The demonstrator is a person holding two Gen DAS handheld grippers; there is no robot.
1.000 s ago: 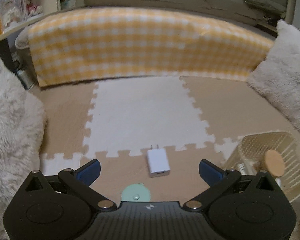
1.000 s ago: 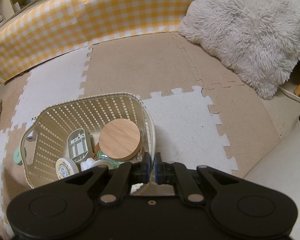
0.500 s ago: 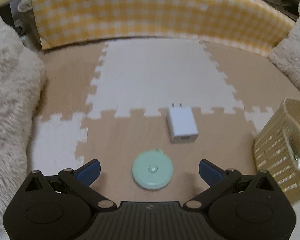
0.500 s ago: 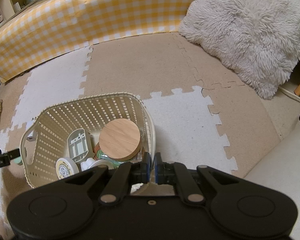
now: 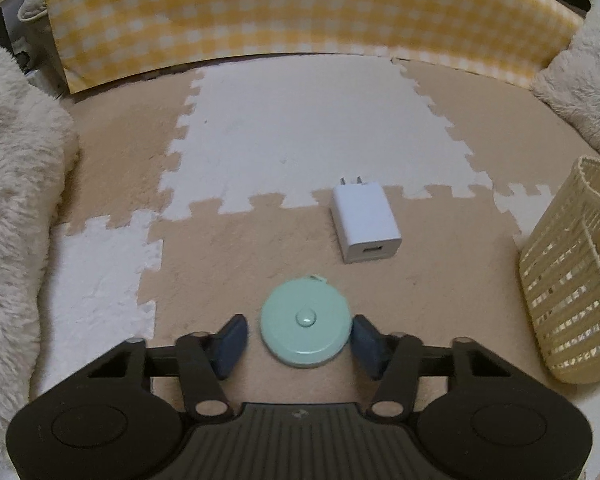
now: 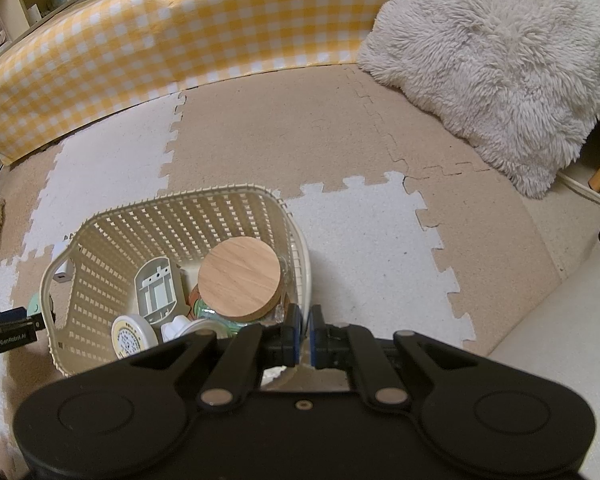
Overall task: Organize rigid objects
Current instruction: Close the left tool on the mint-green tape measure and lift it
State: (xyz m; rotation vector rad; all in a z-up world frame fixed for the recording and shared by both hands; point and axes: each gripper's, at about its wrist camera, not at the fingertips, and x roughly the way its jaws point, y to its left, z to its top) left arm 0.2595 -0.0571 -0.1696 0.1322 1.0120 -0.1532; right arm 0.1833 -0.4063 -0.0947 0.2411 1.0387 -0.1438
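Tape measure (image 5: 305,326) btwn left gripper (image 5: 300,340) pads

Charger (image 5: 366,224) and basket (image 5: 560,300) flanking bare mat (image 5: 300,140)

A yellow-and-white checked cover (image 5: 300,20) runs across the far side. Interlocking tan and white foam mats (image 5: 308,128) cover the floor. A shaggy cream cushion (image 6: 492,60) lies far right; another fluffy cushion (image 5: 16,208) sits at the left edge.
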